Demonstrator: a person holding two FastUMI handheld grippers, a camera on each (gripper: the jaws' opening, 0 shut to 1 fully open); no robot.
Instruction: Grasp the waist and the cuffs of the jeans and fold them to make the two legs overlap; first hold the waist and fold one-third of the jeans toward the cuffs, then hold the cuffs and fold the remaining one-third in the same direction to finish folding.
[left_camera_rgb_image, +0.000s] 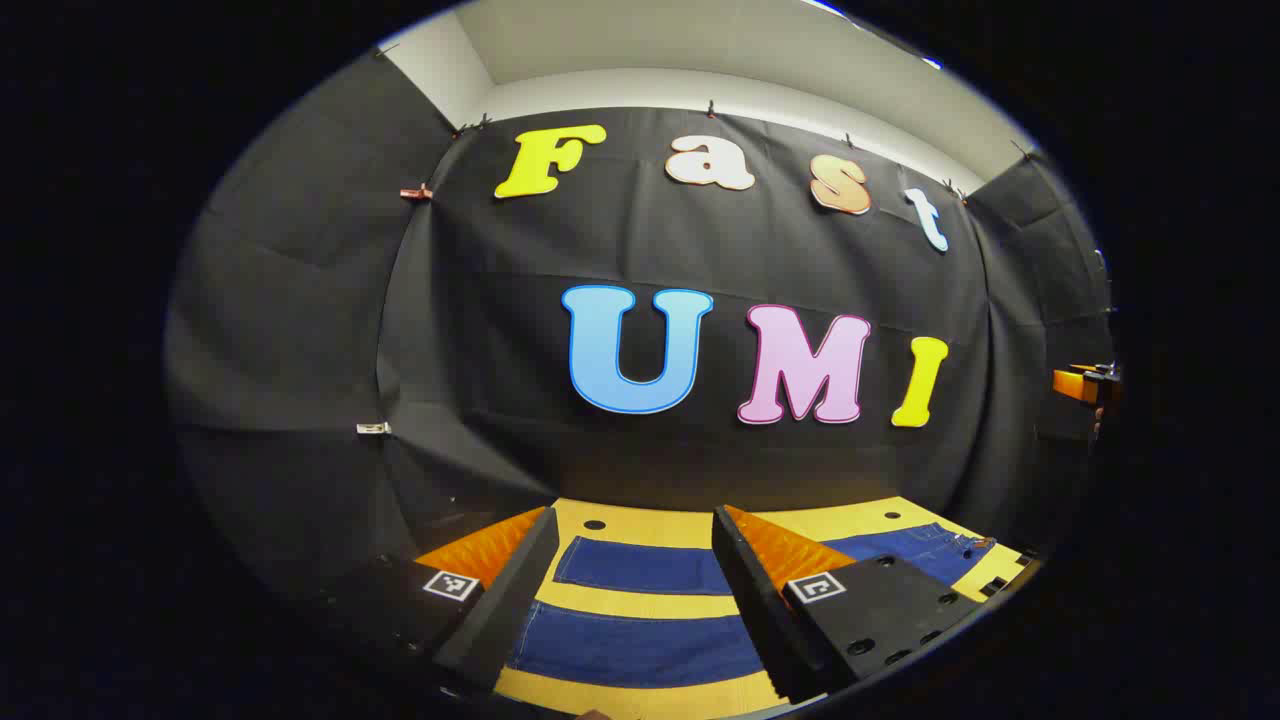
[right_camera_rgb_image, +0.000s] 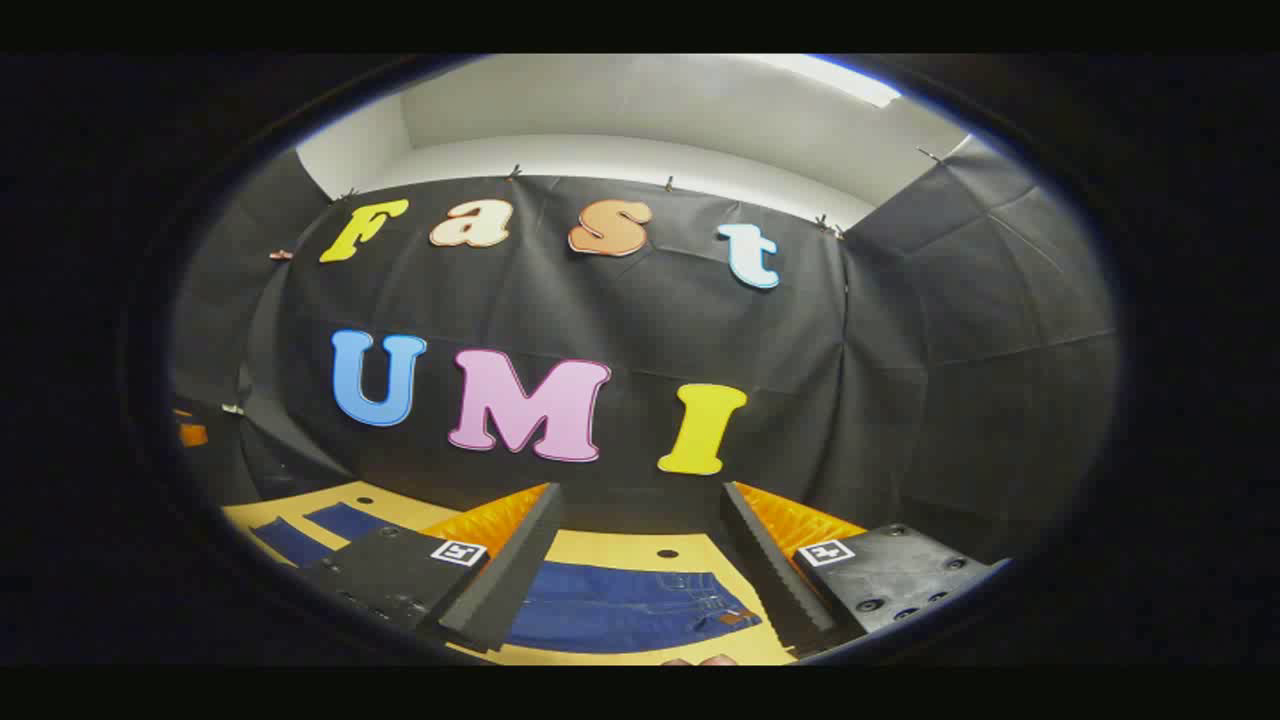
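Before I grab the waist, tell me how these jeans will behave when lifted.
The jeans lie flat on the table, so they'll probably droop floppily. The denim looks thick, likely hefty for cloth. The two legs lie apart, so they may swing separately.

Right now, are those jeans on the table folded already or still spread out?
Spread out. In the left gripper view the two legs of the jeans lie apart, with a strip of table between them.

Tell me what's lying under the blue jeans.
The blue denim jeans lie spread flat on a yellow wooden tabletop, which shows between the two legs and around the waist. The tabletop directly beneath the denim is covered. Both grippers hover open above.
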